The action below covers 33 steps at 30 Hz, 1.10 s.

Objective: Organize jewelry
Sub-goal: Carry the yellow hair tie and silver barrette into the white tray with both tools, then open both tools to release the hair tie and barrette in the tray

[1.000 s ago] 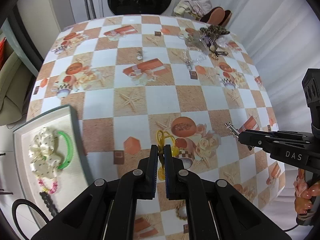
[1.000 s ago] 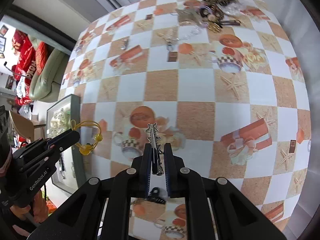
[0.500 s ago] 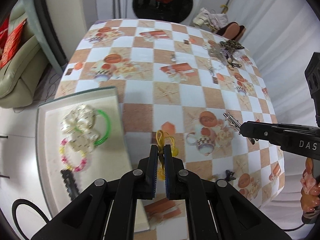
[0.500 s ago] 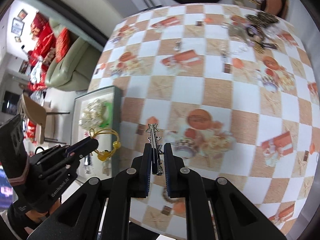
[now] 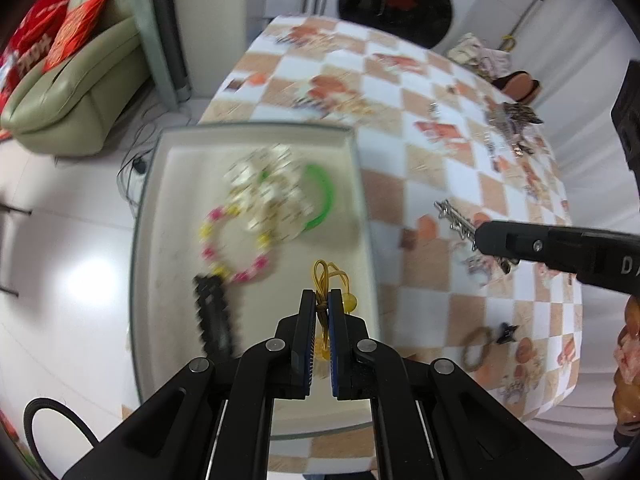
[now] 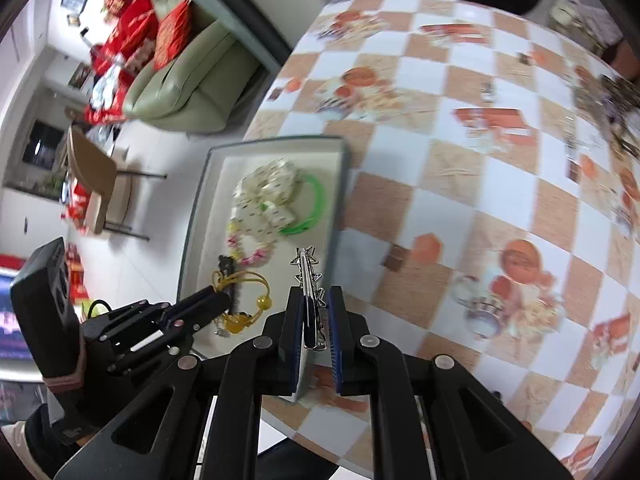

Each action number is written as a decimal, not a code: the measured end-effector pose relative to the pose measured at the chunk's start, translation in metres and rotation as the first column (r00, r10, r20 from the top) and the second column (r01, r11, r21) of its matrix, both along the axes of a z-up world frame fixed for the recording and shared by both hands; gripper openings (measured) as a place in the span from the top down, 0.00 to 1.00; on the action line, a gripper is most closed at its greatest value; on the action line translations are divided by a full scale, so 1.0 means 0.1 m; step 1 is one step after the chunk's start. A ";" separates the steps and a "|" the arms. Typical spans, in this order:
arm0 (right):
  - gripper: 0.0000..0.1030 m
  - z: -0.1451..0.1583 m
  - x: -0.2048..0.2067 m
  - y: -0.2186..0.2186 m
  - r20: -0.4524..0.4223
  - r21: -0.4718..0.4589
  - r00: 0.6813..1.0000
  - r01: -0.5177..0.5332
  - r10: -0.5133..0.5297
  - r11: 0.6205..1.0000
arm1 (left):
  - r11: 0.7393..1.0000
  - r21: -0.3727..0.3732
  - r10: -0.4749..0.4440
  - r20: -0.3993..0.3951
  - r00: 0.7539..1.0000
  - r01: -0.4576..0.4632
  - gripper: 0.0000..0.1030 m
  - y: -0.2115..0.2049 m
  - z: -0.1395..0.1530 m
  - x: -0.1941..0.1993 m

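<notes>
My left gripper (image 5: 322,300) is shut on a yellow elastic hair tie with amber beads (image 5: 330,280), held over the near right part of the white tray (image 5: 256,130). From the right wrist view the same hair tie (image 6: 244,300) dangles from the left gripper (image 6: 218,300) above the tray (image 6: 200,200). My right gripper (image 6: 314,296) is shut on a silver star hair clip (image 6: 306,276), hovering over the tray's right edge. In the left wrist view that clip (image 5: 454,218) sticks out of the right gripper (image 5: 480,236) above the tablecloth.
In the tray lie a cream bow scrunchie (image 5: 272,184), a green bangle (image 5: 320,196), a pink-yellow bead bracelet (image 5: 232,248) and a black clip (image 5: 214,320). More jewelry is piled at the far right of the table (image 5: 512,120). A brown ring (image 5: 476,348) and small black clip (image 5: 506,332) lie near the front.
Both grippers have swung left from over the checkered tablecloth to over the tray, each keeping hold of its item. The tray now fills the middle of both views.
</notes>
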State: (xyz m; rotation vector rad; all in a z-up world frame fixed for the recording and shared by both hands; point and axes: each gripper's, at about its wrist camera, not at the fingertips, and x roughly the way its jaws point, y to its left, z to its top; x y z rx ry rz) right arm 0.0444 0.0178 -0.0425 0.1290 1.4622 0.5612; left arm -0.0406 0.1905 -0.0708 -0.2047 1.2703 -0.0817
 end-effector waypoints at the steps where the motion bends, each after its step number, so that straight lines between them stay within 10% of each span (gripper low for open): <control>1: 0.88 -0.03 0.00 0.08 -0.007 -0.001 1.000 -0.016 0.016 1.000 | 1.000 0.001 0.011 -0.010 1.000 -0.011 0.90 0.05 -0.05 -0.03; 33: 0.75 -1.20 0.07 0.99 -0.155 -0.158 0.979 -0.154 0.129 0.975 | 0.986 0.153 0.086 -0.164 0.983 -0.061 0.90 0.31 -0.82 -0.19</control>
